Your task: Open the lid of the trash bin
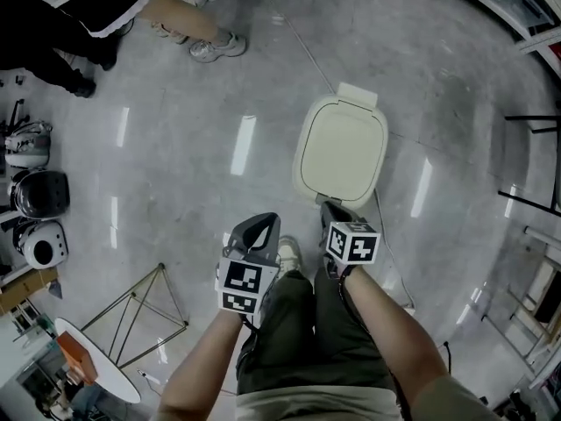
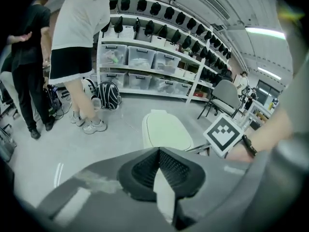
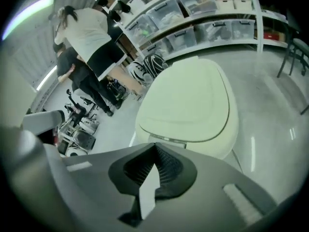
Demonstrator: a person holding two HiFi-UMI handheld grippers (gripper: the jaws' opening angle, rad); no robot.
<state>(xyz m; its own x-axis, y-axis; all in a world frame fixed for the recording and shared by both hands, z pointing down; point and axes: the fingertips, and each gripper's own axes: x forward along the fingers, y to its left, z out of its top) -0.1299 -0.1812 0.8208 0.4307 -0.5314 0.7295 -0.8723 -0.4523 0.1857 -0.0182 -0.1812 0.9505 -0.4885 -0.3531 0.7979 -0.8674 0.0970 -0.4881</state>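
Observation:
A cream trash bin (image 1: 340, 152) stands on the grey floor with its lid down flat. My right gripper (image 1: 334, 210) is shut and empty, its tips just short of the bin's near edge. In the right gripper view the lid (image 3: 190, 100) fills the middle, close ahead of the right gripper (image 3: 155, 147). My left gripper (image 1: 262, 224) is also shut on nothing and hangs to the left of the bin, a little farther back. From the left gripper view the bin (image 2: 165, 129) lies ahead of the left gripper (image 2: 159, 151), and the right gripper's marker cube (image 2: 223, 134) shows at the right.
Two people stand at the far left (image 1: 79, 11). Helmets (image 1: 39, 193) lie along the left wall. A wire frame (image 1: 140, 314) and a round white table (image 1: 96, 362) are at the near left. A cable (image 1: 390, 253) runs past the bin. Shelves with boxes (image 2: 145, 62) and a chair (image 2: 223, 96) stand beyond.

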